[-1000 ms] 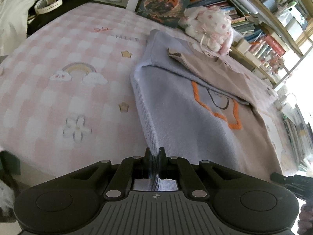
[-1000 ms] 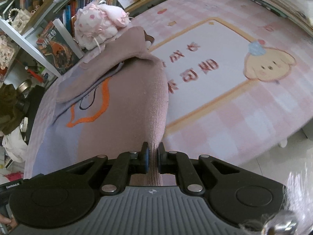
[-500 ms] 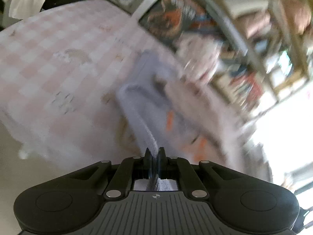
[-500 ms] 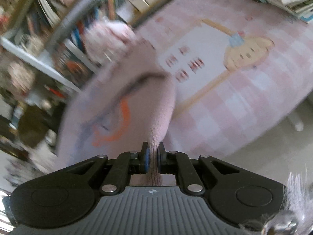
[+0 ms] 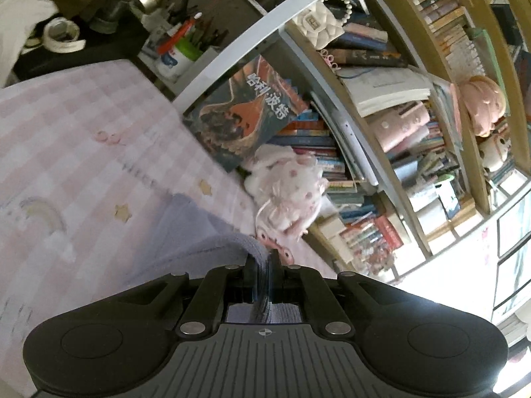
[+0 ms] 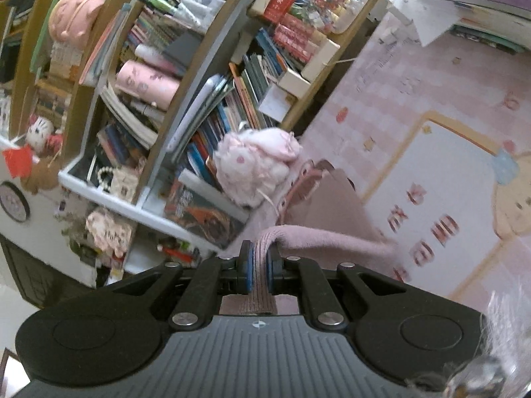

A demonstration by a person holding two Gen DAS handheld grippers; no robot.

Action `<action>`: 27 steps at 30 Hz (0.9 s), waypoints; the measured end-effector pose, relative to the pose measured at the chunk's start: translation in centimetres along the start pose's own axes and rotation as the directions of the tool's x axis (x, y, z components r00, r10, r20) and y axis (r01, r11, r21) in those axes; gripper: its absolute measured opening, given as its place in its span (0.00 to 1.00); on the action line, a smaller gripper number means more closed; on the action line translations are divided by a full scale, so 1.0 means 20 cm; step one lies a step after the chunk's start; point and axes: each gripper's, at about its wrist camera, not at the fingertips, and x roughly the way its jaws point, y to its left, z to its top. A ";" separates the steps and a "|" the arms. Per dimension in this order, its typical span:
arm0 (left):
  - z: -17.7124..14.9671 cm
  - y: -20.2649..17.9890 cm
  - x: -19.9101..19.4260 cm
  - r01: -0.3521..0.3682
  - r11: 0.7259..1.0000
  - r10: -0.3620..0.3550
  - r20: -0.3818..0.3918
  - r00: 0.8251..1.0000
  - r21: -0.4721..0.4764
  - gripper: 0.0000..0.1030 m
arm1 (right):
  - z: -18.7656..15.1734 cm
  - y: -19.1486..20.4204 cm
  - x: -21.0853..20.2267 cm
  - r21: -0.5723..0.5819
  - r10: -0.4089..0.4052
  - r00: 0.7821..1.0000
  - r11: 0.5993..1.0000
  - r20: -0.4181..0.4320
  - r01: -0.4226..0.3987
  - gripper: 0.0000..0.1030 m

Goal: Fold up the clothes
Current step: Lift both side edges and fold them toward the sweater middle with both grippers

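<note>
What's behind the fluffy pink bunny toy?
Behind the plush toy stands a bookshelf with leaning books and a dark-covered book. Whatever sits directly behind its body is hidden.

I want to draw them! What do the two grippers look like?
Both have a black body with grey ribbed middle, round side bulges, silver screws and a tiny crosshair mark. The left gripper has dark pads; the right gripper has blue pads. No cables or sleeves show.

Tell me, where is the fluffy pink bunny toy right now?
The pink plush toy sits on the checked bed cover, leaning against the bottom row of books in the bookshelf, just beyond the lifted sweater.
</note>
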 end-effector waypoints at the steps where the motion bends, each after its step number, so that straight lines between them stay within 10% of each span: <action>1: 0.03 -0.01 0.03 0.005 1.000 -0.005 0.007 1.000 0.000 0.04 | 0.02 0.00 0.03 0.003 -0.004 1.000 1.000 0.005 0.004 0.08; 17: 0.27 0.07 0.64 -0.055 0.996 0.063 -0.118 0.991 0.070 0.05 | 0.25 -0.10 0.59 0.059 -0.173 0.985 0.983 0.016 0.172 0.08; 20: 0.28 0.07 0.71 -0.082 0.988 0.104 -0.171 0.980 0.129 0.16 | 0.26 -0.12 0.66 0.063 -0.213 0.977 0.975 0.010 0.212 0.16; 24: 0.29 0.05 0.72 -0.096 0.971 0.130 -0.146 0.981 0.221 0.56 | 0.28 -0.09 0.68 -0.005 -0.272 0.960 0.962 0.066 0.273 0.37; 27: 0.31 0.04 0.68 -0.109 0.950 0.139 -0.084 0.987 0.291 0.59 | 0.30 -0.06 0.67 -0.066 -0.291 0.952 0.952 0.094 0.297 0.38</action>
